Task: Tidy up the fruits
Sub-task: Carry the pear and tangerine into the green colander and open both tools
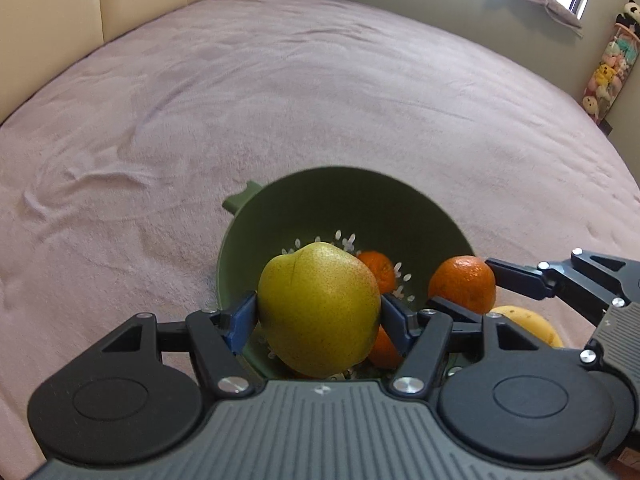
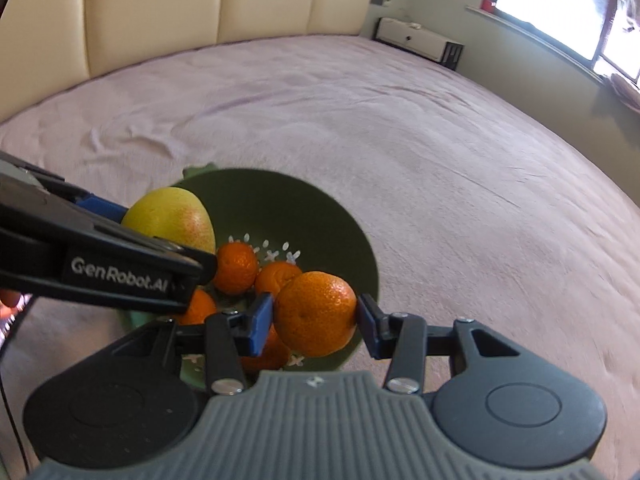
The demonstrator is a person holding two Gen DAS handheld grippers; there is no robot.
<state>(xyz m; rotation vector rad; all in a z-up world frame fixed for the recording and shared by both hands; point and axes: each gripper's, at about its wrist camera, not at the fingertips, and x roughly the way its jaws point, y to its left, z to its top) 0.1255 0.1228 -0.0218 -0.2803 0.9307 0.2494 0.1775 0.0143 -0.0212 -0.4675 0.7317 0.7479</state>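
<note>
A green colander bowl sits on a pink bedspread and also shows in the right wrist view. My left gripper is shut on a yellow-green pear and holds it over the bowl's near left side; the pear shows too in the right wrist view. My right gripper is shut on an orange mandarin over the bowl's near right side; that mandarin is seen from the left wrist. Several mandarins lie in the bowl. A yellow fruit lies near the right gripper's arm.
The pink bedspread stretches wide around the bowl. A cream padded headboard stands behind. A white cabinet and a window are at the far right. Plush toys hang at the right wall.
</note>
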